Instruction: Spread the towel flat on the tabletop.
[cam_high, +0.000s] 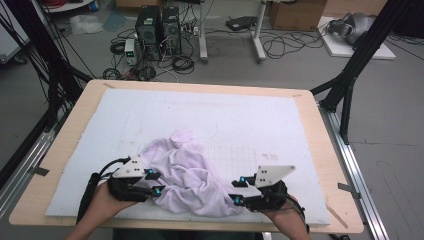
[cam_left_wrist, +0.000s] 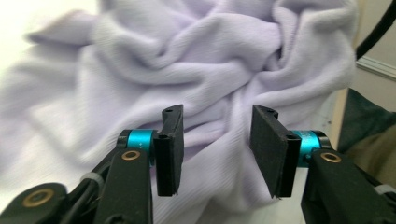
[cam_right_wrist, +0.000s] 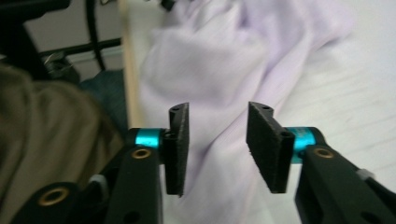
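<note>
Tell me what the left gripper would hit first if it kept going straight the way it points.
Most likely the crumpled lilac cloth: in the left gripper view it lies straight ahead of the open left gripper, nothing between. How far ahead is unclear.

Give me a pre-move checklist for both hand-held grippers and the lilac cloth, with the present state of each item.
1. Left hand-held gripper open: ok, its jaws stand apart with nothing pinched between the pads.
2. Right hand-held gripper open: ok, a clear gap shows between its jaws.
3. Lilac cloth fully on the white mat: ok, it lies crumpled at the near edge.
4. Cloth spread flat: not ok, it is bunched in deep folds.
5. A free edge or corner to grasp: cannot tell, the folds hide where the hems run.
6. Each gripper beside the cloth: ok, one at either end of the heap.
</note>
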